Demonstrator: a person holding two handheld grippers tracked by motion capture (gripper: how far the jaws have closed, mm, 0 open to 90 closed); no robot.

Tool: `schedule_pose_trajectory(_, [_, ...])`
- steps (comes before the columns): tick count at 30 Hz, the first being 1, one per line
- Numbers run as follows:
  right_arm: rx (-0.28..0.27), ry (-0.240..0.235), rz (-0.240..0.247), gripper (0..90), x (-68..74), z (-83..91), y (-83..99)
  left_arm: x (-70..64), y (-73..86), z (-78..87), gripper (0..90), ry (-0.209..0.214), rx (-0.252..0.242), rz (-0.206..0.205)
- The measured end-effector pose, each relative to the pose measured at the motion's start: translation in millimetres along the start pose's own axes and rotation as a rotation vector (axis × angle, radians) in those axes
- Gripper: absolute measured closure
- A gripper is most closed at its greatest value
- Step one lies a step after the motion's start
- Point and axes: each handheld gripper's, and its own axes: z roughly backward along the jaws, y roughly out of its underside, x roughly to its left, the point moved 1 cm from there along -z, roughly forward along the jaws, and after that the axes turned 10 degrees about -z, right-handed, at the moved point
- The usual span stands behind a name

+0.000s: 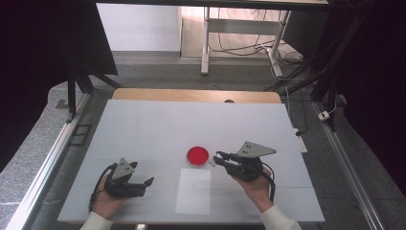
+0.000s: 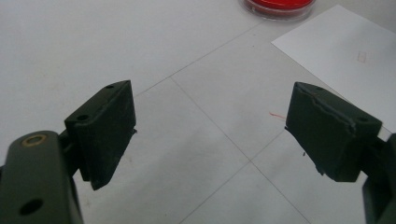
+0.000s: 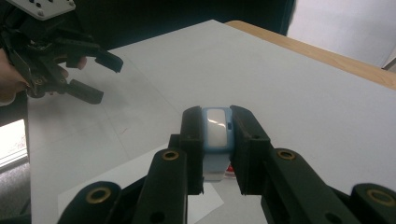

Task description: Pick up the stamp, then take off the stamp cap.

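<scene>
White table (image 1: 143,124) fills the near scene. At its near edge lies a paper sheet (image 1: 193,191), its faint red mark too small to read. Left gripper (image 1: 143,184), left of the sheet, has its fingers spread wide. Right gripper (image 1: 216,159) clamps a pale blue stamp (image 3: 215,135) just beside the red ink pad (image 1: 197,155). Beyond are grey floor, desk legs and cables.

My right gripper (image 3: 216,140) is clamped on a small light-blue stamp (image 3: 216,135) with a white top face, held upright between both jaws above the table (image 3: 299,93). Beneath it I see a corner of white paper (image 3: 140,172). At upper left, well apart, the left gripper (image 3: 95,77) rests with jaws parted, held by a hand (image 3: 11,77).
</scene>
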Motion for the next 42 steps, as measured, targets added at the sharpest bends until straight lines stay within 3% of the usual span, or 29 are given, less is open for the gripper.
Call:
schedule_pose_trajectory(11, [-0.005,-0.045,-0.016,74.9,4.8,-16.4,-7.2,-0.1,-0.8,-1.9,16.2,-0.004,-0.010,-0.001])
schedule_pose_trajectory(19, [0.016,-0.057,0.006,74.9,12.4,-24.7,-6.0,0.1,-1.1,0.0,16.3,-0.003,-0.024,0.004])
schedule_pose_trajectory(42, [-0.001,-0.052,0.009,74.9,15.1,-20.7,-4.4,-9.0,-11.8,-2.3,16.5,0.001,-0.037,-0.027])
